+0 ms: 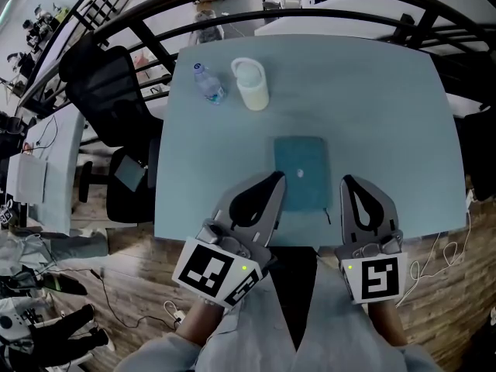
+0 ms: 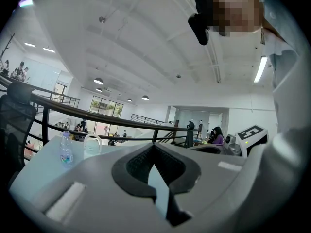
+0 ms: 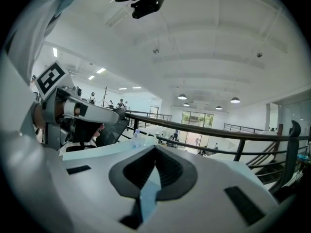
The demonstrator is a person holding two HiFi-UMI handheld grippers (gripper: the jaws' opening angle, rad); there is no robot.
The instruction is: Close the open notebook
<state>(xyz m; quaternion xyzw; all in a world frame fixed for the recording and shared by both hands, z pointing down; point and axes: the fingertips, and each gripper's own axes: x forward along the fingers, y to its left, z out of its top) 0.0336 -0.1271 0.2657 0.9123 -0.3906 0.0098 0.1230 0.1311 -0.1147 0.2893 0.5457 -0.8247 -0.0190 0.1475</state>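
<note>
My left gripper [image 1: 276,177] and right gripper [image 1: 346,180] both have their jaws pressed together, empty. The teal notebook [image 1: 301,173] lies closed on the desk [image 1: 387,115] between them.

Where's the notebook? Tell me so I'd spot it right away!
Look at the big pale blue table. Near the middle of its front edge lies the notebook. It is the only flat, dark teal thing there; the bottle and the white jug stand upright at the far side.
</note>
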